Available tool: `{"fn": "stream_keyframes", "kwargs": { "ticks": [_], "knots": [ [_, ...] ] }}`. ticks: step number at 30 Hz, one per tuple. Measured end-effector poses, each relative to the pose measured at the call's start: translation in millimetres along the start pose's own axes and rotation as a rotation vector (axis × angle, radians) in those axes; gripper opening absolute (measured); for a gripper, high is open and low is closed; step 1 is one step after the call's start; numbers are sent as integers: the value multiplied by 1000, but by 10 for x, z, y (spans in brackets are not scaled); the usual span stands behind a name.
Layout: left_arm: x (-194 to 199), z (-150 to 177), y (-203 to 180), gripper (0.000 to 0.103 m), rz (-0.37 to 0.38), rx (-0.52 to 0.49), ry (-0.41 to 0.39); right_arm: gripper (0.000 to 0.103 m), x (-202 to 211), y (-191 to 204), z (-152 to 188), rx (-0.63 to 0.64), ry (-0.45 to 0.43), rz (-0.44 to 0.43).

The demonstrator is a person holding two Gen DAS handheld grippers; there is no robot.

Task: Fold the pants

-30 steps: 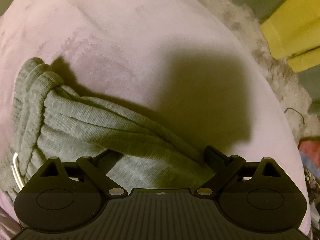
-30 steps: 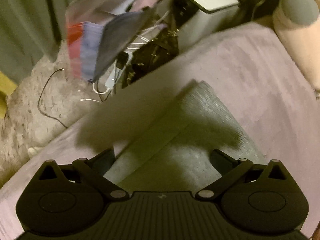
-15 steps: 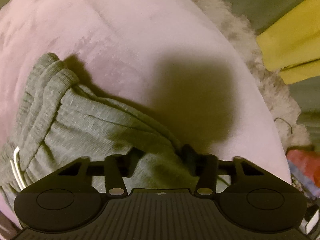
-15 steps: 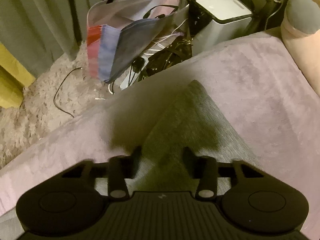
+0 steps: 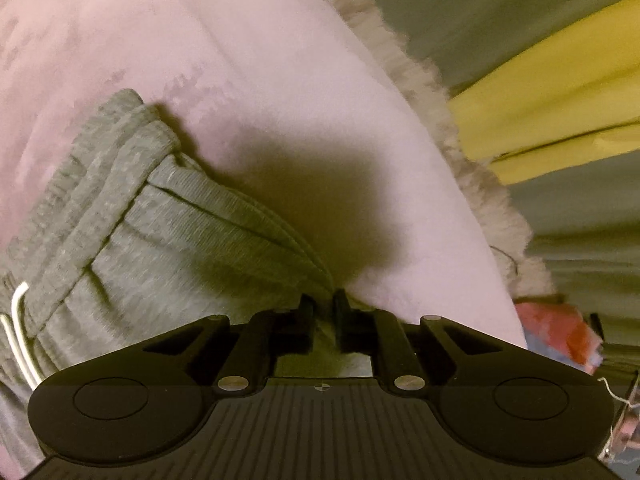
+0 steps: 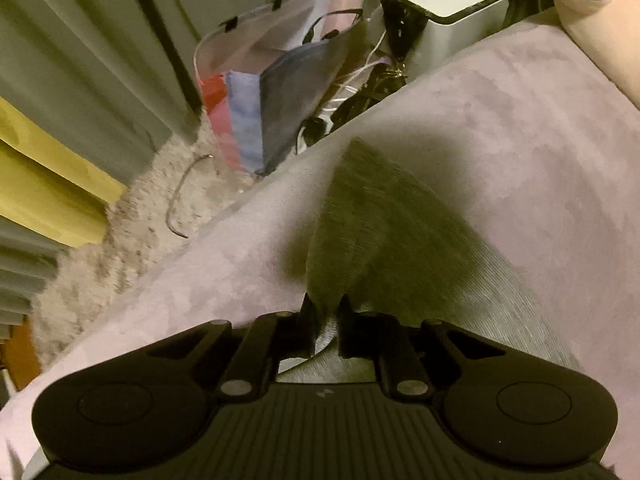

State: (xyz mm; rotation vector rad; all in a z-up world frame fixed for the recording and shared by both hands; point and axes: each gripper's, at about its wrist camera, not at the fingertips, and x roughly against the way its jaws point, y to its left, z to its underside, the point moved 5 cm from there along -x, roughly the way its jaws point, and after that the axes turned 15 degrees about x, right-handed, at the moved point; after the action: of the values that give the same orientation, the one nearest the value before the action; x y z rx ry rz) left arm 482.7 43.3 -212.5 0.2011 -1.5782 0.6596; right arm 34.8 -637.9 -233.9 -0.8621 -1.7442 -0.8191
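Grey ribbed knit of the sweatpants [image 5: 168,248] is pinched between the black plastic jaws of the left gripper [image 5: 323,304], which have just been closing and now clamp a thin fold of the side seam. From there the cloth runs toward 10 o'clock to a thick, gathered elastic waistband [image 5: 108,160], with a white drawstring [image 5: 18,320] looping at 9 o'clock. The right gripper [image 6: 327,312], its jaws likewise just closed, grips the narrower leg end [image 6: 380,232], a ribbed wedge tapering toward 12 o'clock. The pants lie on a soft, suede-like pink blanket [image 5: 240,60] with a mottled nap. Beyond its edge, at 11 o'clock in the right view, a glossy striped shopping bag [image 6: 272,92] stands open on a shaggy cream rug [image 6: 132,220]; its contents cannot be made out. A boxy white appliance [image 6: 448,8] sits at 1 o'clock among tangled cables [image 6: 352,84].
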Motion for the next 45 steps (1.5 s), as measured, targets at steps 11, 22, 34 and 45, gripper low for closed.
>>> {"fn": "stream_keyframes", "kwargs": {
  "ticks": [11,22,34,45],
  "knots": [
    [964,442,465,10,151,-116,-95,8,1036,-213,421,54,-167,-67],
    [1840,1114,1835,10,303,-149,-98,8,2464,-784,2020,83,-298,-164],
    [1098,1307,3114,11,220,-66,1,8,1600,-1912,4045,-252,-88,-238],
    [768,1185,3220,24,296,14,-29,24,1156,-1868,3999,-255,-82,-193]
  ]
}}
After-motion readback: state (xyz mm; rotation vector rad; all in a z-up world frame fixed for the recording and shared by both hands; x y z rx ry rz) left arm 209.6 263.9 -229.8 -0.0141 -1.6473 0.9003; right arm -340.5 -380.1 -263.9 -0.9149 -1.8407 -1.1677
